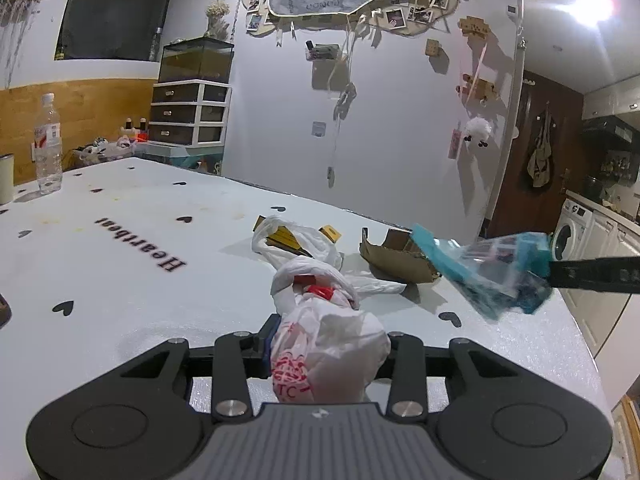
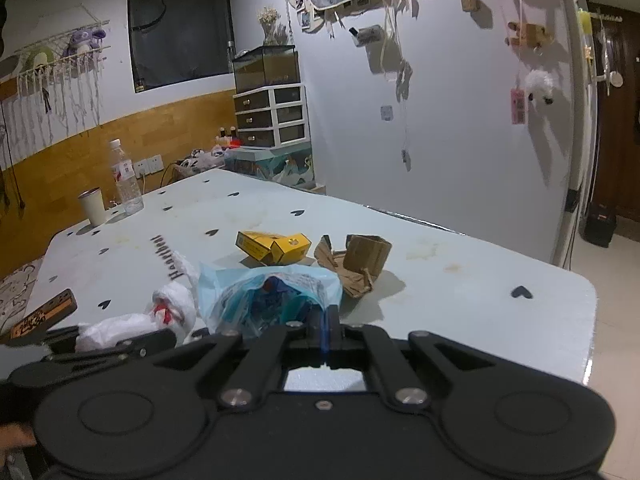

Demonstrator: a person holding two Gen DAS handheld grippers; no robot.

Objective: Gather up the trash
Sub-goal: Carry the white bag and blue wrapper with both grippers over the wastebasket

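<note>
The left gripper pinches the white bag near the table's edge; the right gripper, clamped tight, carries a blue wrapper. Spread the bag's mouth wide before dropping the wrapper in.

On the table, the box lies left of the torn cardboard; bottle and cup stand behind, far left.

The left gripper and the right gripper are both black, with two big round bumps, bent link arms, shiny silver screws, blue pads inside, and a grey ridged plate on the left one.
</note>
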